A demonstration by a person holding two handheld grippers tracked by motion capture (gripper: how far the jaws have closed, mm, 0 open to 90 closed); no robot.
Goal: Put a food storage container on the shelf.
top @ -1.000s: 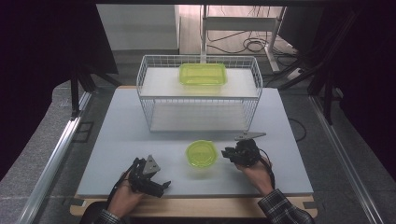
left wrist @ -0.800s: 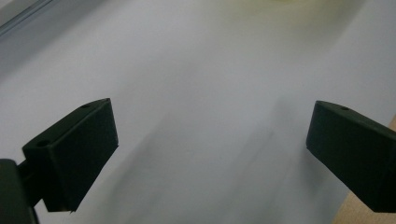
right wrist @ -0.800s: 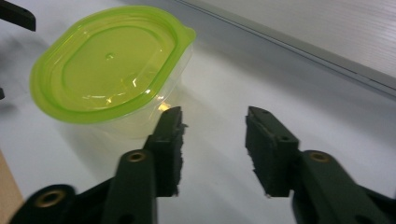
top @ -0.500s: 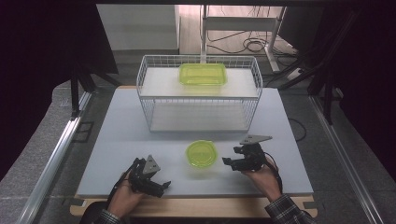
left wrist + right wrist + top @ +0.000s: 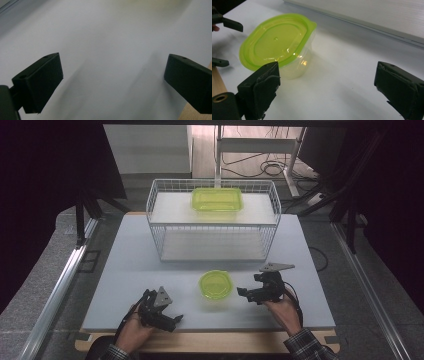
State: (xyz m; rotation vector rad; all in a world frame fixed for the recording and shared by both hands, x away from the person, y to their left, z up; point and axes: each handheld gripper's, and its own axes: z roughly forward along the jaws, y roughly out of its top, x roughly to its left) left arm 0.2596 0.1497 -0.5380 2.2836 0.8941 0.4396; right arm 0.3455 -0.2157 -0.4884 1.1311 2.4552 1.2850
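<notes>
On the near half of the table:
Surface: pale grey table (image 5: 125,270), with a wooden strip along its near edge.
Main item: small round clear plastic container with a lime-green lid (image 5: 215,284), lid on, standing upright on the table between the two hands, just in front of the basket.
Right hand-held gripper (image 5: 248,294): just right of the small container, apart from it; jaws have just been opening and stand wide, nothing between them. Its own view has the container (image 5: 278,46) ahead and to the left.
Left hand-held gripper (image 5: 172,321): low over bare table at the near left, jaws wide, holding nothing (image 5: 112,82).
Basket: white wire basket (image 5: 212,247), open-topped, on the far half of the table.
Basket contents: rectangular lime-green lidded plastic box (image 5: 217,199), towards its far side.
</notes>
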